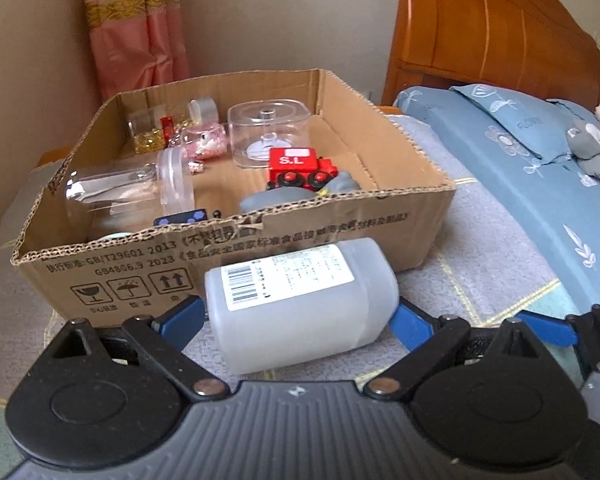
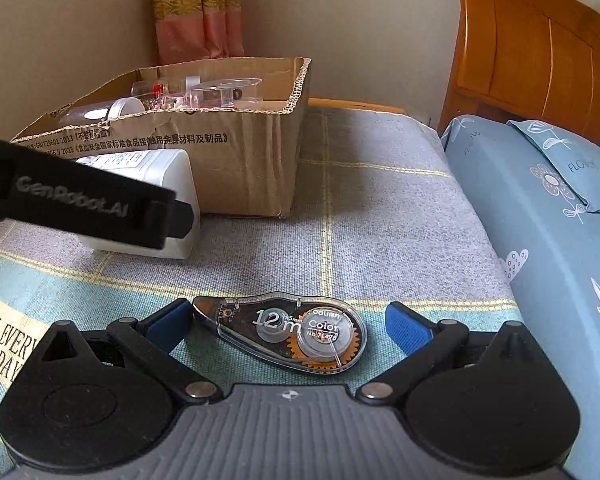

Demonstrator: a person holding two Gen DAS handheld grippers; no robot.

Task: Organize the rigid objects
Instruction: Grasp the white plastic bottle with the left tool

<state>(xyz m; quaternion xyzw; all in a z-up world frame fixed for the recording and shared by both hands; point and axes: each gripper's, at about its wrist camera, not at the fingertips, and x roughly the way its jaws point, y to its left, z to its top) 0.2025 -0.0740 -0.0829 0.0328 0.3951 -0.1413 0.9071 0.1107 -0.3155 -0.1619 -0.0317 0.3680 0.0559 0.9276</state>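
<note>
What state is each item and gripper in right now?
White bottle: lying on its side on the blanket, outside the box, between open jaws.
Correction tape: flat on the blanket, not gripped.
Cardboard box: open-topped, partly filled.
Clear jar: on its side in the box.
Left gripper: open.
Right gripper: open.

A grey checked blanket [image 2: 380, 208] carries a cardboard box [image 2: 236, 168]; a white bottle [image 1: 300, 304]; a correction-tape dispenser [image 2: 288, 332].

Both grippers: black linkage arms, silver pivot screws, blue fingers [image 1: 407, 326], ribbed grey base; "GenRobot.AI" lettering.
</note>
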